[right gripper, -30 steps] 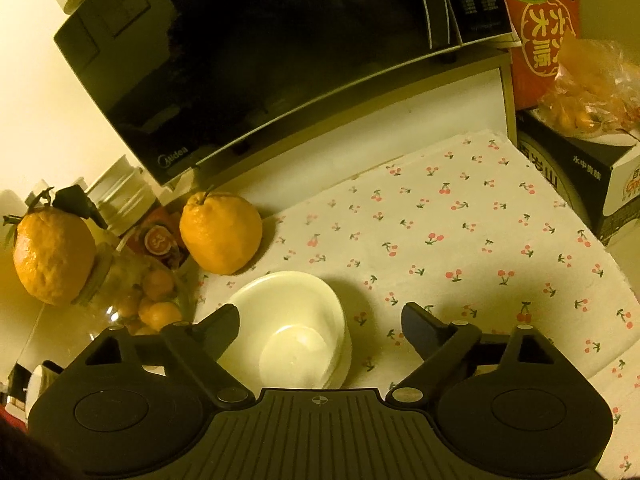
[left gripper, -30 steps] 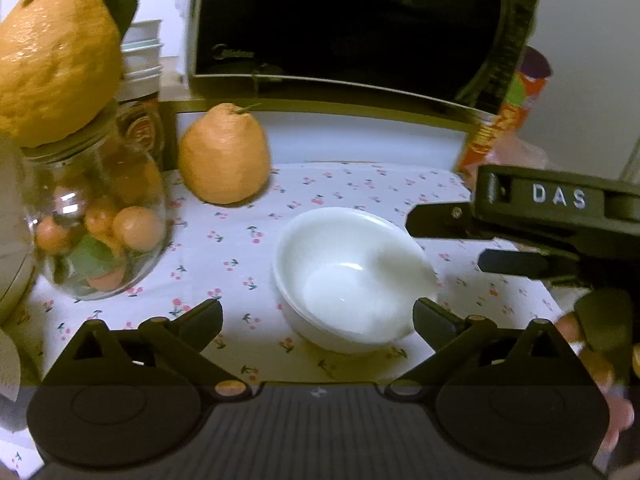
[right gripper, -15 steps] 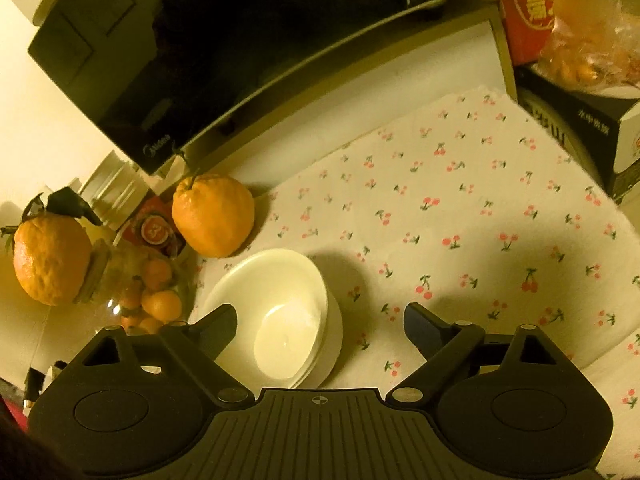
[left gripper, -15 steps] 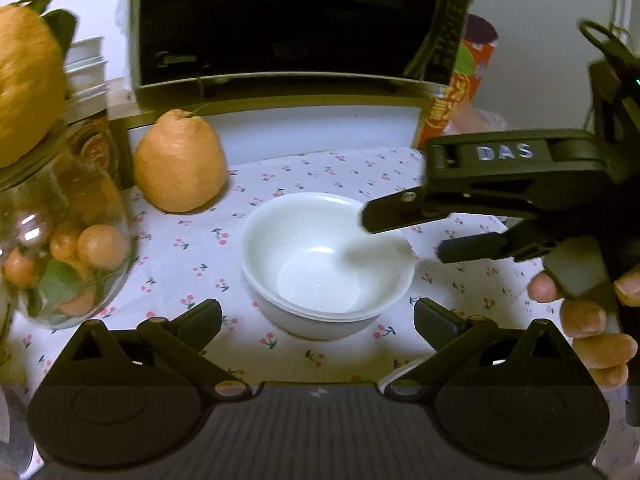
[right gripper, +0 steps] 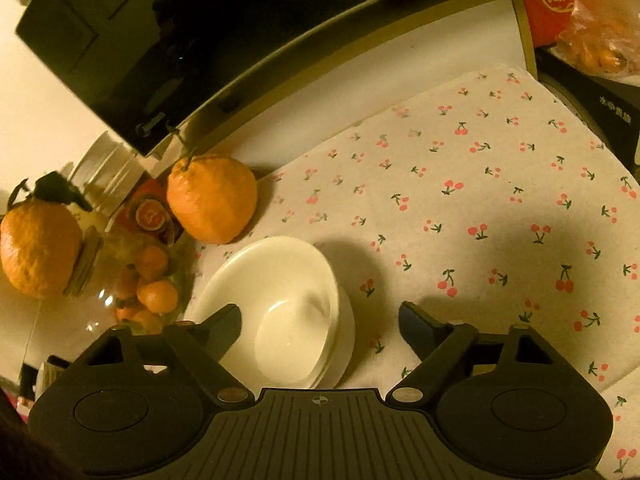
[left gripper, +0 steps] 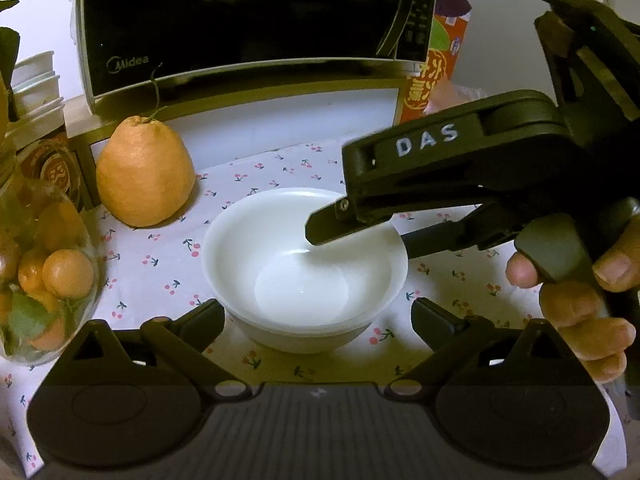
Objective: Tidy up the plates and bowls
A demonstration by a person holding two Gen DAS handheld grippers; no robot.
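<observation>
Your left gripper (left gripper: pixel 316 316) is spread wide, its two fingers standing either side of the near wall of the white bowls (left gripper: pixel 304 268) without touching them. Your right gripper (right gripper: pixel 320 324) is also spread wide and holds nothing. In the left wrist view it reaches in from the right, one finger (left gripper: pixel 332 226) hanging over the inside of the top bowl and the other running outside the right rim, so the rim lies between them. Whether either finger touches the rim cannot be told. Your right hand (left gripper: pixel 576 292) wraps the handle behind it.

The bowls (right gripper: pixel 280 312) are nested in a stack, the edge of a lower one showing under the top one. They sit on a cherry-print cloth (left gripper: pixel 280 168) toward its left side. Just behind and to the left of them stands a large orange citrus fruit (left gripper: pixel 144 172) with a stem. Further left is a glass jar (right gripper: pixel 132 276) of small oranges, lidded, with another big citrus (right gripper: pixel 38 248) resting on top. A black Midea microwave (left gripper: pixel 248 24) fills the back, raised on a shelf, and a red carton (left gripper: pixel 436 68) stands at its right end.
</observation>
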